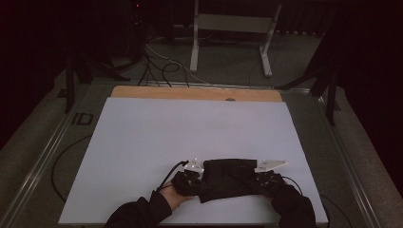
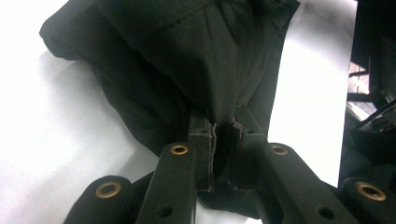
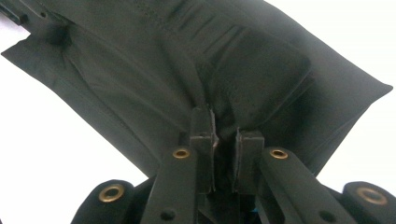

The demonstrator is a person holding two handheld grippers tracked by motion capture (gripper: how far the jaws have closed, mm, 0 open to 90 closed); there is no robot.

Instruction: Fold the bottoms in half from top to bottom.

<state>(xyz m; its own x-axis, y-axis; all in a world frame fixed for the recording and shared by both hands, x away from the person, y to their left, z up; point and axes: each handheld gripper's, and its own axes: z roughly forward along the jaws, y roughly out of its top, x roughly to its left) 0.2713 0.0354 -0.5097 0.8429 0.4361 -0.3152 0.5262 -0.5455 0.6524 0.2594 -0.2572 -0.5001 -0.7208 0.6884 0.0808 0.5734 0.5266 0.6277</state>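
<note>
- Because the black cloth (image 1: 228, 178) is thin woven stuff that folds and bunches, I think it will feel soft and light, and it will flop down wherever nothing holds it up.
- It lies on the white table (image 1: 142, 142), close to the near edge and a bit toward the right corner, right in front of the person.
- The left gripper (image 1: 190, 180) is at the cloth's left end, and its jaws are pinched together on a bunch of the cloth, which you can see squeezed between them in the left gripper view (image 2: 223, 133).
- The right gripper (image 1: 266, 180) is at the cloth's right end, and its jaws are pinched on the cloth too (image 3: 225, 135).
- I think the best place to hold it is by the edges or corners, one on each side, so it can be pulled flat.
- It does not look slippery or easy to break, but a small pinch could slide off, so grab a good fold.
- There is a stitched seam near the top in both gripper views.
- I can see no brand, label or words on the cloth.
</note>
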